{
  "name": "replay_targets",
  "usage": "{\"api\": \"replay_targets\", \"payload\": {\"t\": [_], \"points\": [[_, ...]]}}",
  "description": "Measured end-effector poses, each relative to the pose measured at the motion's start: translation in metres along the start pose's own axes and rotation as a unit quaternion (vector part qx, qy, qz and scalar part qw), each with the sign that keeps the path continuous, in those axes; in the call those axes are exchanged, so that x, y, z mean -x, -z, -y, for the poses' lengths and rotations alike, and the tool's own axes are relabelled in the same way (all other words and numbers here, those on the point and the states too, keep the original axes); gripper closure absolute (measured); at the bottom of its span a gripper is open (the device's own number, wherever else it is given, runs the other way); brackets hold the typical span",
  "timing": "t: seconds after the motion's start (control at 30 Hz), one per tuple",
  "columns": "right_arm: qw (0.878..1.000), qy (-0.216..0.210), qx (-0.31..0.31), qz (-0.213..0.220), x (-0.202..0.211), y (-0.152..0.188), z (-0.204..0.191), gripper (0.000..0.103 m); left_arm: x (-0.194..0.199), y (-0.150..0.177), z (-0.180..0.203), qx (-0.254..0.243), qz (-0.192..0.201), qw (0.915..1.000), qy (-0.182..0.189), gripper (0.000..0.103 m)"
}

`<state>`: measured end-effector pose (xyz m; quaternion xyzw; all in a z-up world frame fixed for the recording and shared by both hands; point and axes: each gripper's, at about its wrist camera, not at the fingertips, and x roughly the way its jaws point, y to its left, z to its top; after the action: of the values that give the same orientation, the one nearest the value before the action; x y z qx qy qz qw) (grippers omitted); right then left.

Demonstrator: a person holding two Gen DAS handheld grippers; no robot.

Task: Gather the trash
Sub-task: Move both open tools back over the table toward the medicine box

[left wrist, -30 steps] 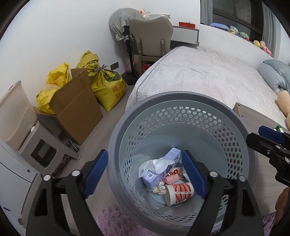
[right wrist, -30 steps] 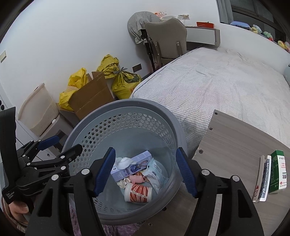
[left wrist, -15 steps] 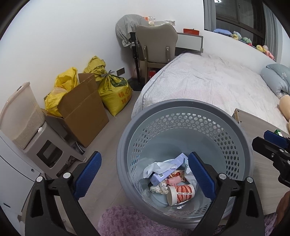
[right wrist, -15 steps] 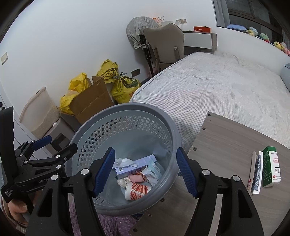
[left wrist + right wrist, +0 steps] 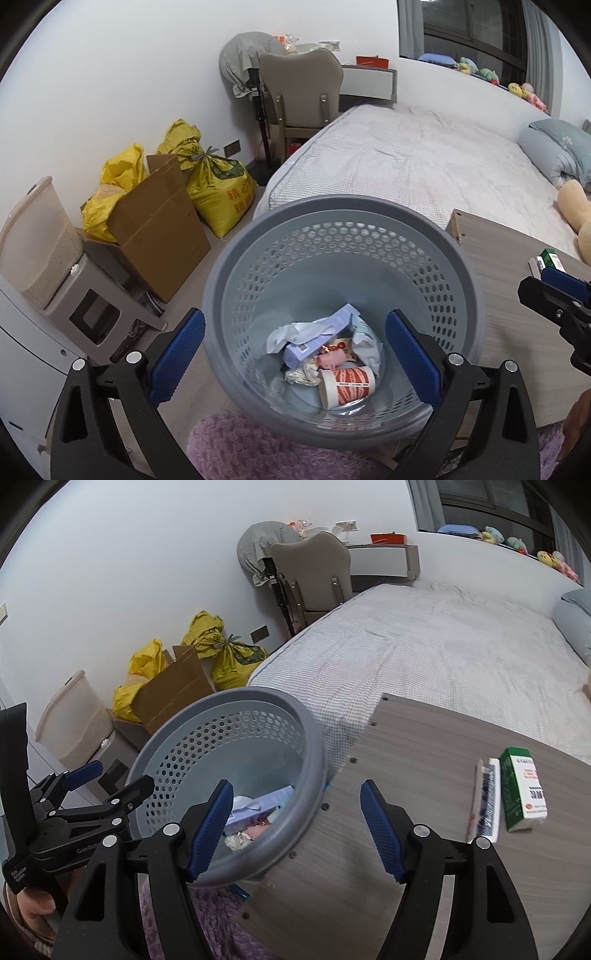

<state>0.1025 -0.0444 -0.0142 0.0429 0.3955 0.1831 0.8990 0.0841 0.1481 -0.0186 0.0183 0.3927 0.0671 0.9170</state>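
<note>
A grey perforated waste basket [image 5: 458, 280] stands on the floor beside a wooden table; it also shows in the right wrist view [image 5: 314, 731]. Inside lie a red-and-white paper cup [image 5: 347, 384], a purple box [image 5: 317, 339], crumpled tissue [image 5: 291, 332] and wrappers. My left gripper [image 5: 295, 354] is open and empty above the basket. My right gripper [image 5: 295, 830] is open and empty over the basket rim and the table edge. A green box [image 5: 522, 788] and a flat packet [image 5: 485, 799] lie on the table [image 5: 406, 760].
A bed [image 5: 406, 162] lies behind the basket and table. A cardboard box [image 5: 159, 225], yellow sacks [image 5: 221, 188], a grey stool [image 5: 92, 299] and a chair [image 5: 303, 96] stand along the wall. A purple rug [image 5: 258, 450] lies under the basket.
Both grippers have pulled back and up from the basket. The right gripper has swung right, so the table and the green box now show more fully.
</note>
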Motion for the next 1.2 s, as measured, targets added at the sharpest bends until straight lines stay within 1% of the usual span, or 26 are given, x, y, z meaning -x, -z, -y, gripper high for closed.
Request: {"api": "replay_targets", "payload": {"t": [0.2,0.3,0.4,0.77,0.87,1.03,1.2], "points": [[1.000,0.021,-0.020,0.007,0.017,0.011,0.027,0.035,0.004,0.000,0.027,-0.017,0.002,0.9997,0.017,0.006],[0.999,0.033,-0.030,0.014,0.027,0.016,0.042,0.033,0.006,0.000,0.044,-0.026,0.001,0.9993,0.026,0.006],[0.998,0.046,-0.041,0.020,0.037,0.022,0.057,0.032,0.009,0.001,0.060,-0.034,-0.002,0.9986,0.041,0.006],[0.991,0.097,-0.092,0.032,0.069,0.045,0.127,0.032,0.012,0.007,0.126,-0.076,-0.014,0.9940,0.077,0.006],[0.988,0.111,-0.107,0.030,0.073,0.051,0.146,0.032,0.010,0.007,0.143,-0.084,-0.018,0.9926,0.086,0.006],[0.983,0.130,-0.128,0.023,0.073,0.056,0.174,0.032,0.007,0.006,0.166,-0.094,-0.025,0.9911,0.090,0.006],[0.983,0.137,-0.125,0.014,0.066,0.051,0.188,0.032,0.002,-0.001,0.179,-0.087,-0.026,0.9918,0.090,0.006]]}}
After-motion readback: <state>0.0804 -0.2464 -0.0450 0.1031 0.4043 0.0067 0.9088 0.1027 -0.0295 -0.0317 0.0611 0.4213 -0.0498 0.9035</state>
